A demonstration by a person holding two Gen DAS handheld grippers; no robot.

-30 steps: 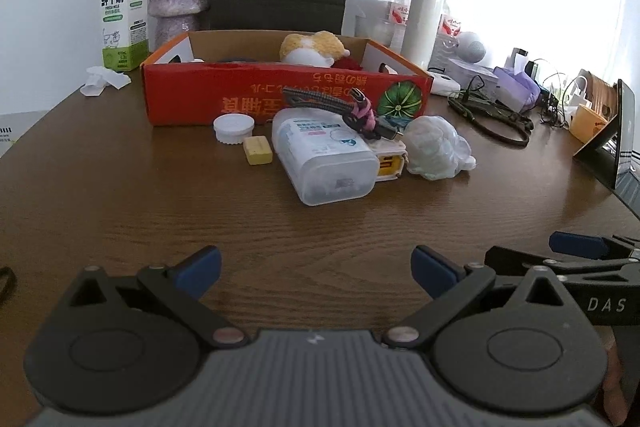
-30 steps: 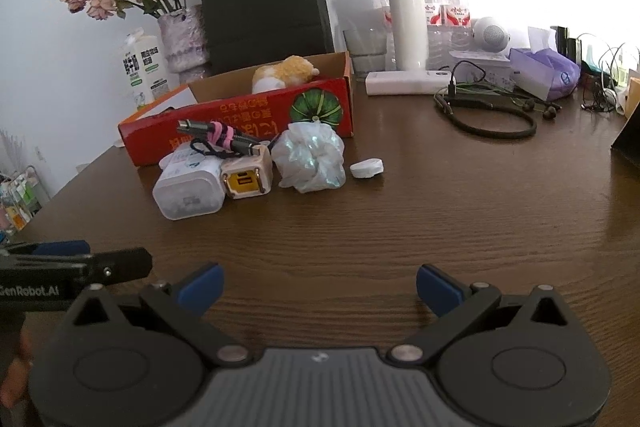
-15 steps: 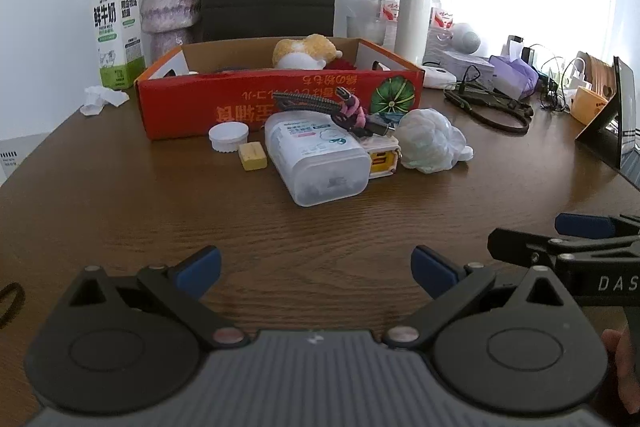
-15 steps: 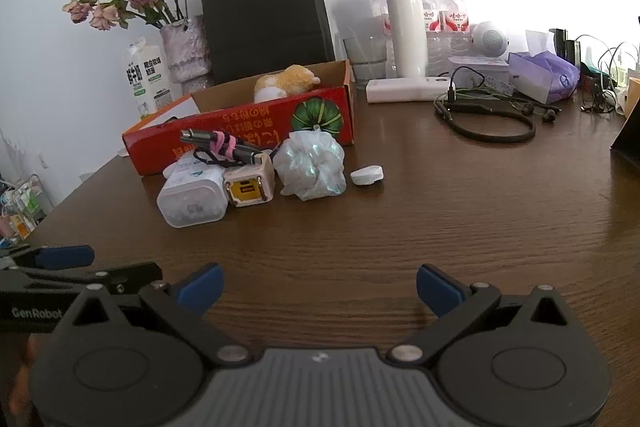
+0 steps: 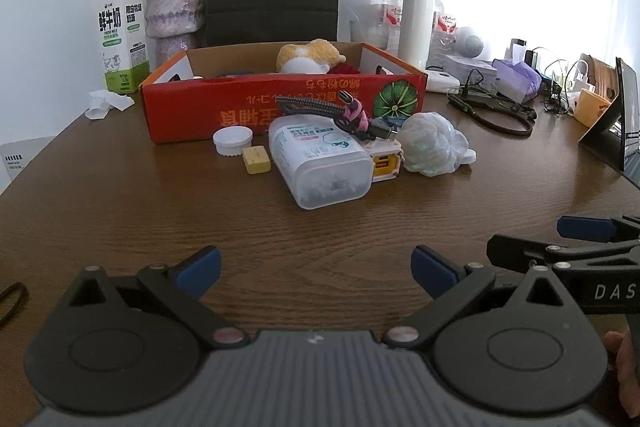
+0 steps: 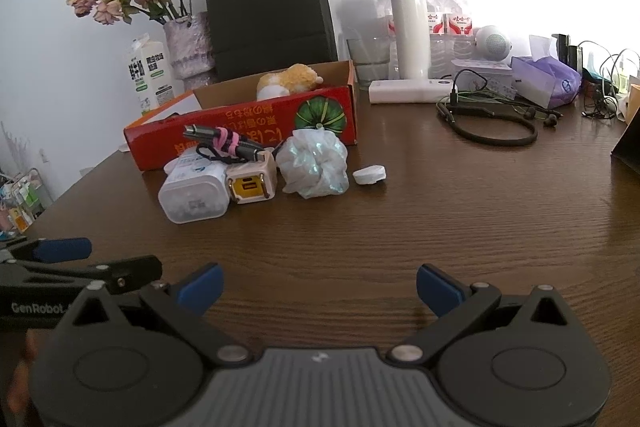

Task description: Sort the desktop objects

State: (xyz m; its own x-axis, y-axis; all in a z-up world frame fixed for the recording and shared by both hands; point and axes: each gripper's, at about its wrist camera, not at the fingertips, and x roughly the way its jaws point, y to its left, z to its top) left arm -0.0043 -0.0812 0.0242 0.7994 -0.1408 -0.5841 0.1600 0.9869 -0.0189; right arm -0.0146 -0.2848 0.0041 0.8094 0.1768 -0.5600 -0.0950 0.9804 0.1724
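Your left gripper (image 5: 316,267) and right gripper (image 6: 319,285) both hover spread wide, holding nothing. The white plastic container (image 5: 320,163) lies on its side before the red box (image 5: 280,107), long axis running toward you, base facing your fingers, well ahead of them. A bundled cable (image 5: 340,115) rests on top.
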